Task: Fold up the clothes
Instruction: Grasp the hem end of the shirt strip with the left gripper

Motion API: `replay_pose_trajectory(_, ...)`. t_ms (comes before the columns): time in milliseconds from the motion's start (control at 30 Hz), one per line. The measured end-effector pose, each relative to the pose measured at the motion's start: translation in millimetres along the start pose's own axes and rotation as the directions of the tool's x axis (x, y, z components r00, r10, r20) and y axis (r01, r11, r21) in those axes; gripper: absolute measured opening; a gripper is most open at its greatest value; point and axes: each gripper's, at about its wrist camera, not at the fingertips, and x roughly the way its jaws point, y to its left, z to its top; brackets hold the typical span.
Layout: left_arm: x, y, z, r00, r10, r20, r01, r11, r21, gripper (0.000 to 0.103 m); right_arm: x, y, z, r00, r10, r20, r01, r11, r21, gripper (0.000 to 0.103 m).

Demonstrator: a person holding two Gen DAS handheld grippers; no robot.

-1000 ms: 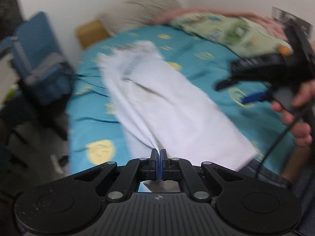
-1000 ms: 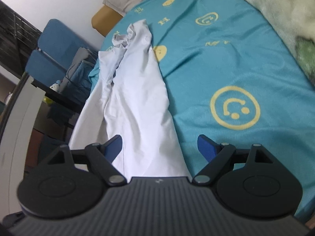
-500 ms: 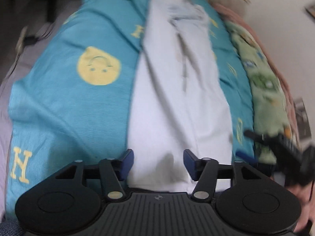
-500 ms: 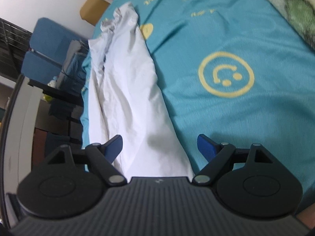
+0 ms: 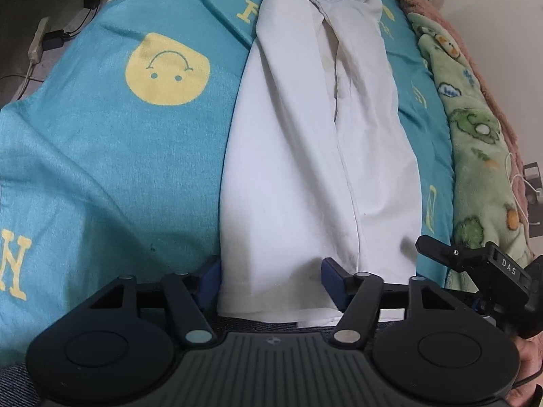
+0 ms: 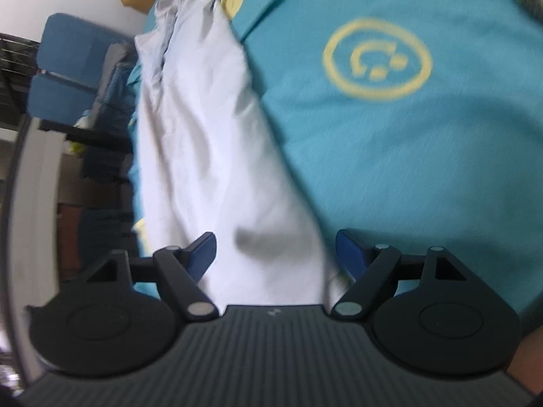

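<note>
White garment [image 5: 305, 169]: laid lengthwise on the bed [image 5: 101, 156], folded into a long strip, near hem at the bed's edge. Left tool [image 5: 271, 273]: jaws apart, straddling the hem, gripping nothing. Right tool [image 6: 276, 249]: jaws apart over the same end, empty. Step judged: lengthwise fold done. Next calls for both tools to pinch the hem corners and carry them toward the far end.

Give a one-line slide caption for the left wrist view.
Open left gripper straddles the near hem of a white garment on a teal bedsheet.
</note>
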Motion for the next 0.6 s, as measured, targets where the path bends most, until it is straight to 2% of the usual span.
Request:
replay_pose_trajectory(100, 1.8, -3.9, -3.9, 1.000, 0.005, -0.020, -0.004, 0.999, 0.036, 0.032, 3.5, 15.6, -13.7, 0.998, -0.028, -0.053, 0.023, 0.996, -0.086, 0.069)
replay_pose_trajectory(133, 2.3, -5.4, -5.4, 1.000, -0.005, -0.027, 0.006, 0.999, 0.052, 0.016, 3.9, 18.8, -17.5, 0.998, -0.028, -0.061, 0.022, 0.995, -0.101, 0.068)
replay_pose_trajectory(233, -1.2, -7.2, -8.5, 1.000, -0.023, -0.002, 0.023, 0.997, 0.073, 0.009, 4.0, 23.2, -25.1, 0.997, -0.045, -0.066, 0.037, 0.993, -0.114, 0.058)
replay_pose_trajectory(300, -6.6, -6.9, -9.7, 0.999, -0.040, 0.028, 0.037, 0.996, 0.078, 0.008, 2.7, 25.6, -29.1, 0.994, -0.096, -0.051, 0.089, 0.987, -0.130, 0.037)
replay_pose_trajectory(333, -11.0, -6.2, -10.4, 0.997, -0.057, 0.048, 0.053, 0.995, 0.079, 0.007, 1.0, 31.4, -32.5, 0.992, -0.123, -0.037, 0.115, 0.979, -0.168, 0.034)
replay_pose_trajectory(367, -16.8, -4.8, -12.0, 0.994, -0.081, 0.069, 0.076, 0.994, 0.077, 0.007, -1.8, 39.7, -36.6, 0.989, -0.144, -0.018, 0.137, 0.966, -0.218, 0.023)
replay_pose_trajectory(400, -23.8, -6.6, -13.5, 0.989, -0.110, 0.095, 0.103, 0.992, 0.074, 0.007, -4.5, 48.1, -40.7, 0.987, -0.164, 0.002, 0.158, 0.951, -0.267, 0.018)
replay_pose_trajectory(467, -40.6, -9.8, -15.4, 0.973, -0.172, 0.151, 0.167, 0.985, 0.050, 0.006, -11.1, 63.8, -48.4, 0.981, -0.189, 0.043, 0.192, 0.918, -0.346, 0.016)
replay_pose_trajectory(533, -61.6, -8.1, -16.1, 0.948, -0.241, 0.207, 0.246, 0.969, -0.002, 0.006, -25.6, 73.0, -48.2, 0.984, -0.162, 0.079, 0.179, 0.926, -0.332, 0.016)
replay_pose_trajectory(600, -85.4, -13.6, -14.2, 0.922, -0.284, 0.262, 0.298, 0.955, -0.013, 0.006, -43.9, 81.8, -45.8, 0.985, -0.123, 0.119, 0.155, 0.938, -0.310, 0.012)
